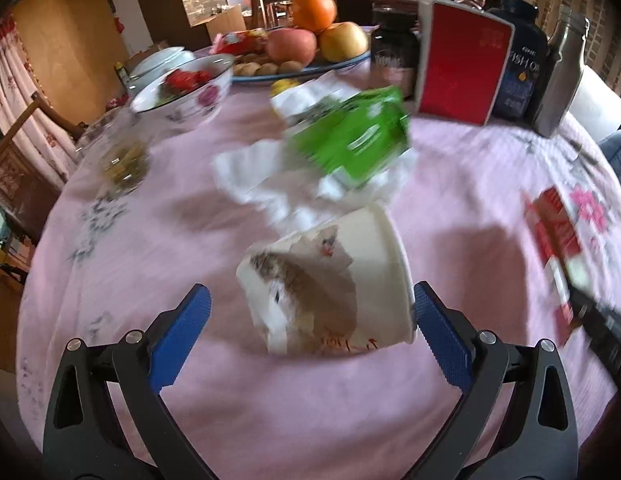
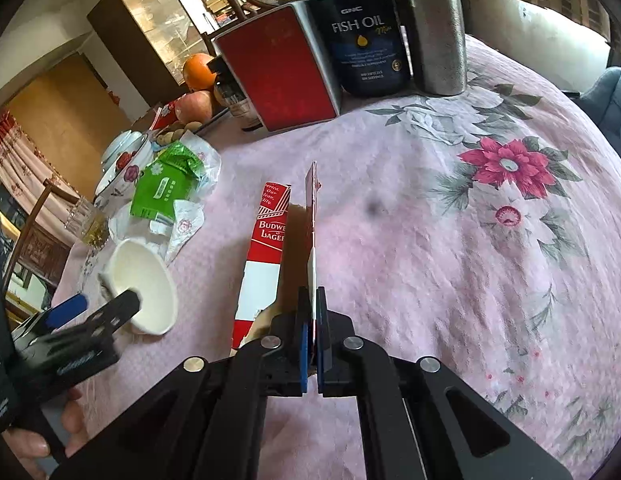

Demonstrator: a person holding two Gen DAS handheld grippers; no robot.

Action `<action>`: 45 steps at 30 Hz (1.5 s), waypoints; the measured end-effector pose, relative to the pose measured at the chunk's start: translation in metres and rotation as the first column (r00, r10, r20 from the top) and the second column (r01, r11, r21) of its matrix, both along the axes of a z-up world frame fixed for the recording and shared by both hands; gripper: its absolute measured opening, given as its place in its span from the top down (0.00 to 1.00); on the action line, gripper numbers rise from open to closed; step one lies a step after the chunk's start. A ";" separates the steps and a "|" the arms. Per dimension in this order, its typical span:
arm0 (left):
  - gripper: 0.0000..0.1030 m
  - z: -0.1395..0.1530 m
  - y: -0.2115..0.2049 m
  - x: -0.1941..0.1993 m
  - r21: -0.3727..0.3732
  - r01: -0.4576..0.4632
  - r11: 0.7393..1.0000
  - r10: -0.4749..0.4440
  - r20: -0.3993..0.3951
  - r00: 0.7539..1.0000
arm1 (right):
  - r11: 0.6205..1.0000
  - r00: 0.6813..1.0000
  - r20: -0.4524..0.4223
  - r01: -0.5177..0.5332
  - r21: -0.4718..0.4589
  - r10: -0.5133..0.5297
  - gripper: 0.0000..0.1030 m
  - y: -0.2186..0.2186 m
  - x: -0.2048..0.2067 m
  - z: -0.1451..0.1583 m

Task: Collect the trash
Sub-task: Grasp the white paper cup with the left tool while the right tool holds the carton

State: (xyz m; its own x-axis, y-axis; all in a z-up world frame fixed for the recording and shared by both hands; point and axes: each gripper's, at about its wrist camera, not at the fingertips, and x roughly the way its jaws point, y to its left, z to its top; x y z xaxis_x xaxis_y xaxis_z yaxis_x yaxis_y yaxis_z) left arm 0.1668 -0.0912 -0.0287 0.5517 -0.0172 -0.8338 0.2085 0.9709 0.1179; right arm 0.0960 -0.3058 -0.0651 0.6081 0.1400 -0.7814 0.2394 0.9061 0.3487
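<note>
A paper cup [image 1: 326, 280] printed with a bird lies on its side on the pink tablecloth [image 1: 110, 280], its mouth toward the right. My left gripper [image 1: 310, 292] is open and straddles it; the right pad sits close by the rim, the left pad stands clear. Behind the cup lie a green packet [image 1: 350, 136] and crumpled white wrapping [image 1: 246, 176]. My right gripper [image 2: 312, 304] is shut on a flap of a flattened red and white beer carton [image 2: 266, 248]. The right wrist view also shows the cup [image 2: 144, 280], the left gripper [image 2: 102, 304] and the green packet [image 2: 166, 188].
A flowered bowl [image 1: 182, 88], a drinking glass [image 1: 124, 164] and a fruit plate [image 1: 310, 68] stand at the back left. A red box [image 2: 282, 72], a fish oil bottle [image 2: 362, 36] and a metal flask [image 2: 434, 28] line the back. A person's hand [image 2: 34, 444] holds the left gripper.
</note>
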 end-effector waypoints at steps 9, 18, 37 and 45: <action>0.07 0.010 0.063 -0.022 0.002 -0.120 0.993 0.120 0.063 0.991 | 0.999 0.999 -0.009 -0.044 -0.030 0.043 0.96 0.010 0.003 -0.001; 0.09 -0.002 0.060 -0.018 0.058 -0.097 0.994 0.092 0.096 0.991 | 0.998 0.999 -0.024 -0.046 -0.044 0.045 0.93 0.011 0.006 -0.005; 0.85 -0.022 0.058 -0.011 -0.004 0.027 1.000 -0.027 0.026 0.999 | 0.990 0.999 -0.013 -0.040 -0.133 0.039 0.74 0.015 0.013 -0.008; 0.87 -0.018 0.065 -0.016 -0.031 0.000 1.000 0.001 0.029 1.000 | 0.996 1.000 0.001 -0.012 -0.090 0.012 0.95 0.009 0.012 -0.008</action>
State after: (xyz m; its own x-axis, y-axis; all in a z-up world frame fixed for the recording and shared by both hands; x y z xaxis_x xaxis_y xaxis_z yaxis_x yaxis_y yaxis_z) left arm 0.1507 -0.0262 -0.0471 0.5755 -0.0428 -0.8167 0.2052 0.9742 0.0936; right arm 0.1083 -0.2972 -0.0732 0.6083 0.0769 -0.7900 0.2275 0.9367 0.2663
